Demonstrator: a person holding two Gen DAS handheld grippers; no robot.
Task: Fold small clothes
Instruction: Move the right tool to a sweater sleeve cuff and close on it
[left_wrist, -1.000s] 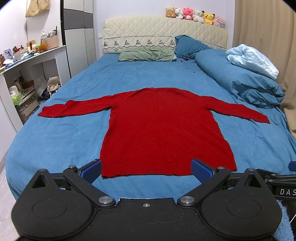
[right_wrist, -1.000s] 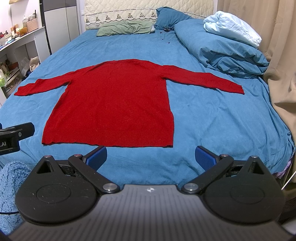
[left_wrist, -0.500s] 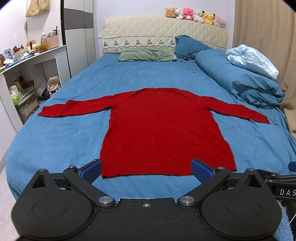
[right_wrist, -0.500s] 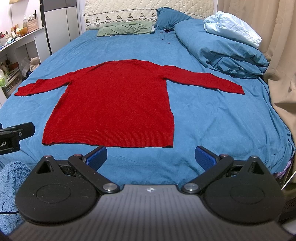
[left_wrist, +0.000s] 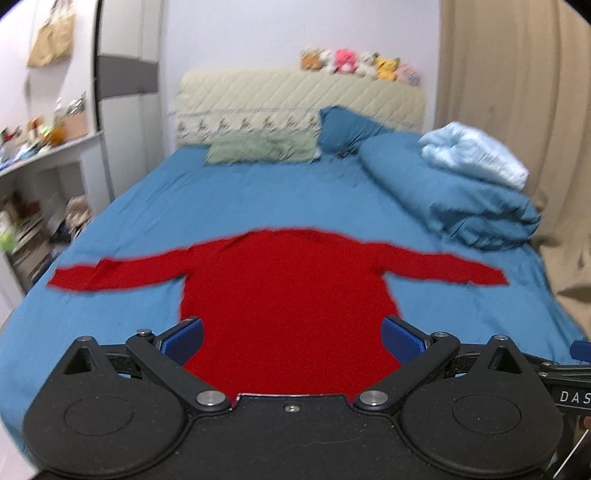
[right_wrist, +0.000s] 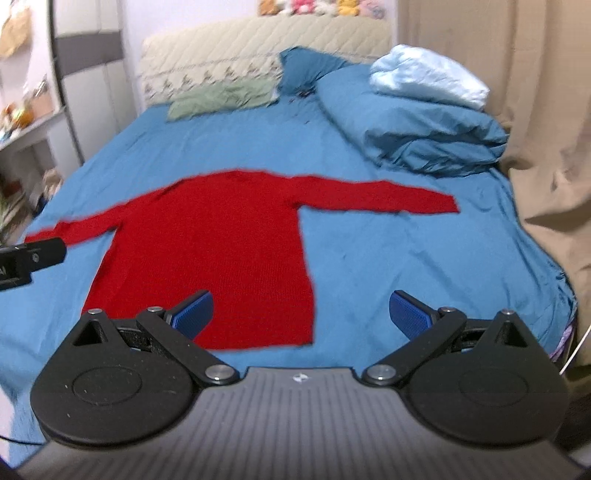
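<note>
Sweater (left_wrist: 288, 295) flat on bed (left_wrist: 258, 195), sleeves out, unfolded. Left gripper (left_wrist: 293, 334) and right gripper (right_wrist: 301, 310) over hem, jaws wide, empty. Approach step; next: grab something, likely hem corners.

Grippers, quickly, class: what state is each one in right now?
Left gripper: open, holding nothing, over the red sweater.
Right gripper: open, holding nothing.

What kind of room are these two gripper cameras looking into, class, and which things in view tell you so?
Most likely a home bedroom: a bed with a padded headboard, a green pillow, stuffed toys along the top, and a red sweater spread flat on the sheet.
</note>
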